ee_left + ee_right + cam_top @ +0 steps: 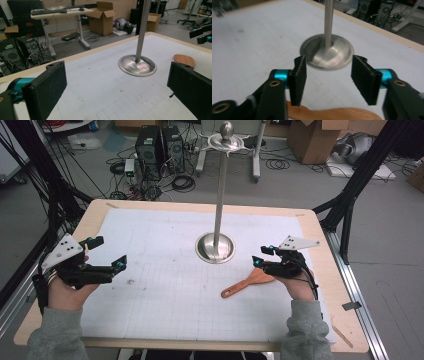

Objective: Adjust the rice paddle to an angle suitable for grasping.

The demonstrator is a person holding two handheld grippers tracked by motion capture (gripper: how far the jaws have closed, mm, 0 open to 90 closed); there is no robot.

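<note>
While the wooden spatula [248, 283] lies flat on the white gridded mat [165, 285], at the right side of the table [320, 245], its broad blade points toward the person's right hand and its thin handle points toward the middle of the mat. In the right gripper view, the spatula [337, 114] shows at the bottom edge, below the two black pads; whether a pad touches it I cannot tell. The right gripper [262, 255] is just above the blade end of the spatula, and its jaws stand partly apart with nothing pressed between them, so it holds nothing. In its own view the right gripper [328, 80] looks toward the round metal base [327, 52] of a stand.

Near the spatula, toward the far side, this metal stand [216, 247] has a round shiny base resting on the mat and a thin upright pole [219, 195] with a ball at the top.

Well apart, at the left side of the table, the left gripper [107, 252] is held over the mat in the person's left hand [65, 292]. Its jaws are wide apart and empty. In the left gripper view the left gripper [117, 87] faces the stand's base, and the rounded end of the spatula [184, 60] shows beyond the jaw at the right of that view.
</note>
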